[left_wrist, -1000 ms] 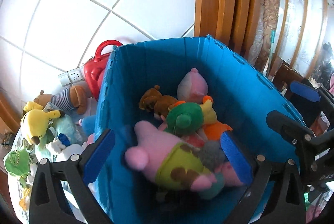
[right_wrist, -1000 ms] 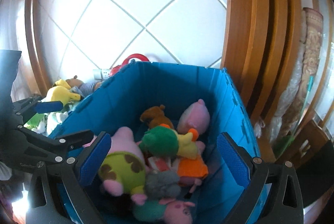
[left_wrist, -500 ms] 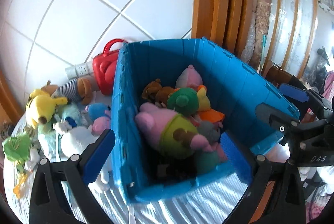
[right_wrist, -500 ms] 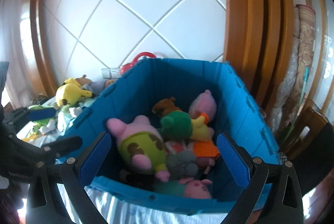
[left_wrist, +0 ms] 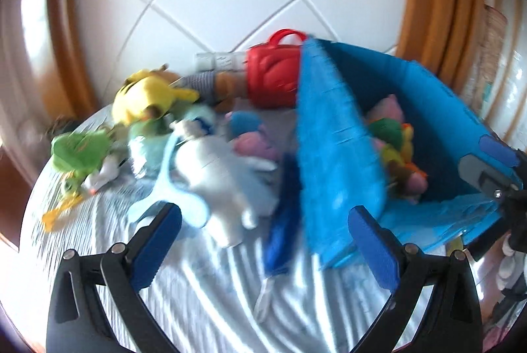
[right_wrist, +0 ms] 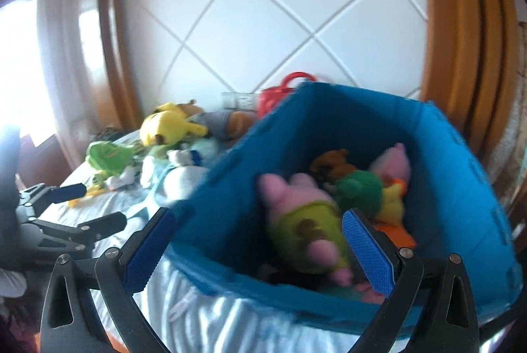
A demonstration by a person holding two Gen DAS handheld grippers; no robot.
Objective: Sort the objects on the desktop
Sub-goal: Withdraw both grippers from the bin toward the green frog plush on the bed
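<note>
A blue bin (left_wrist: 336, 155) (right_wrist: 230, 188) stands on a striped cloth and holds several plush toys, among them a pink star plush (right_wrist: 303, 214) and a green one (right_wrist: 359, 188). Left of the bin lies a pile of plush toys: a white one (left_wrist: 217, 175), a yellow one (left_wrist: 148, 96) (right_wrist: 168, 125), a green one (left_wrist: 79, 149) (right_wrist: 108, 155). My left gripper (left_wrist: 263, 247) is open and empty, in front of the white plush and the bin's near corner. My right gripper (right_wrist: 260, 247) is open and empty, before the bin's near wall.
A red plastic case (left_wrist: 273, 79) with a handle stands against the tiled wall behind the bin, next to a wall socket (left_wrist: 217, 60). Wooden frames (left_wrist: 438, 0) flank the wall. The striped cloth (left_wrist: 210, 303) covers the surface near the grippers.
Both grippers have pulled back from above the bin and swung left. The left view now faces the toy pile outside the bin. Both stay open and empty.
</note>
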